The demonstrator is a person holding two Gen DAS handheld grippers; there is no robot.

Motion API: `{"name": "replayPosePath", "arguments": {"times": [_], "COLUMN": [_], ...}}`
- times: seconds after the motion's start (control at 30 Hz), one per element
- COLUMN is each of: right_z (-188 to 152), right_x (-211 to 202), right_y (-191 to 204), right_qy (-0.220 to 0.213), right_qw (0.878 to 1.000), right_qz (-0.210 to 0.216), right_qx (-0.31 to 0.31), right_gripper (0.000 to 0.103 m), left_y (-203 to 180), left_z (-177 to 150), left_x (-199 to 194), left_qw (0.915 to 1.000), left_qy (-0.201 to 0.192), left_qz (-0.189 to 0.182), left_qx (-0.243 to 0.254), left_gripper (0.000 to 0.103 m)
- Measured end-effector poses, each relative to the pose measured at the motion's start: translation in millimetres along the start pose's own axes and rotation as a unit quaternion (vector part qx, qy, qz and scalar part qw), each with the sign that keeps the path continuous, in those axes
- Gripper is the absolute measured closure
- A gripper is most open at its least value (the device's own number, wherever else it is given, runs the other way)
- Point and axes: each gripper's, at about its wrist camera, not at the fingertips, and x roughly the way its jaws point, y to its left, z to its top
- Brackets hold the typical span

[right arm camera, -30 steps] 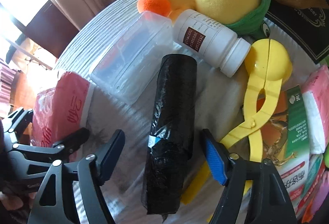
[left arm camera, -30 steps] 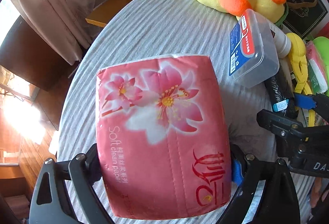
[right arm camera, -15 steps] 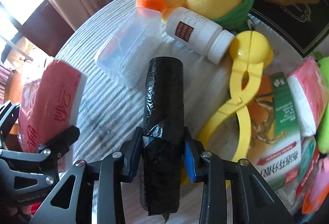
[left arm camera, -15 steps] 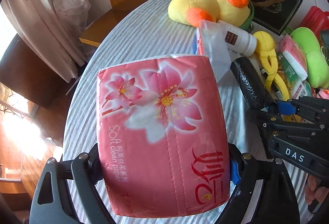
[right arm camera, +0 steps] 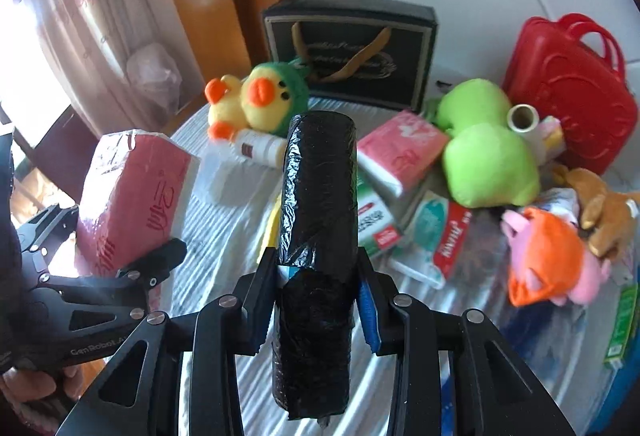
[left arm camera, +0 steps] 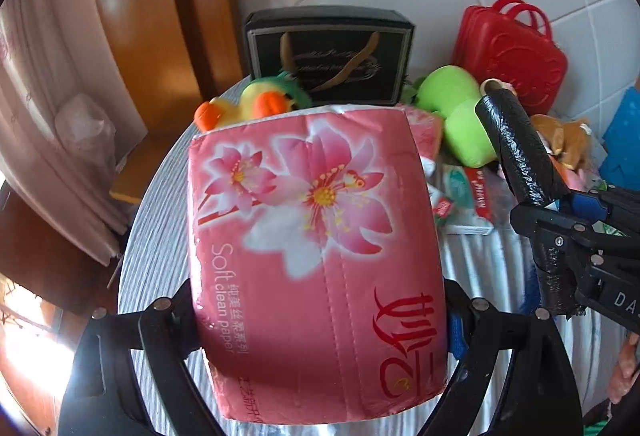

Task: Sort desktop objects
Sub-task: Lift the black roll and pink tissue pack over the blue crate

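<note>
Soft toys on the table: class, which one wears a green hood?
The yellow duck with the orange beak, lying at the table's far left by the black box. The plain green plush, orange-and-pink toy and brown toy show no hood.

Tissue pack (left arm camera: 316,268) glossy plastic wrap; black roll (right arm camera: 316,236) crinkled film; tablecloth (right arm camera: 224,232) seemingly ribbed fabric.

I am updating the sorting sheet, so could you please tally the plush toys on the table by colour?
Yellow duck plush: 1
Green plush: 1
Orange-and-pink plush: 1
Brown plush: 1
Total: 4
</note>
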Motion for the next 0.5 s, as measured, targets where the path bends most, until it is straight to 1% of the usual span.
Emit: {"name": "replayPosePath", "arguments": {"times": [0.1, 0.23, 0.37, 0.5], "right_z": [-9.7, -31.2, -55.7, -86.8], "right_x": [-63.7, -126.8, -193.5, -253.5], "right_y": [-14.7, -51.2, -87.7, -128.1], "right_qy": [-0.039, -0.084, -0.122, -0.151], "right_qw": [0.999, 0.992, 0.980, 0.964], "right_qz": [-0.029, -0.071, -0.119, -0.169], "right_qx": [0.025, 0.065, 0.103, 0.140], "right_gripper": [0.067, 0.067, 0.067, 0.067], "left_y": [-42.2, -108.3, -177.2, -247.2], "left_z": [10.8, 22.2, 26.9, 30.1], "left_x": [-23.3, -50.2, -78.7, -105.4], "left_qw": [0.9986, 0.9919, 0.9798, 0.9636], "left_qy": [-0.028, -0.058, -0.086, -0.109], "left_qz": [-0.021, -0.063, -0.105, -0.149], "left_qx": [0.039, 0.094, 0.147, 0.194], "left_gripper": [0.014, 0.014, 0.014, 0.014]}}
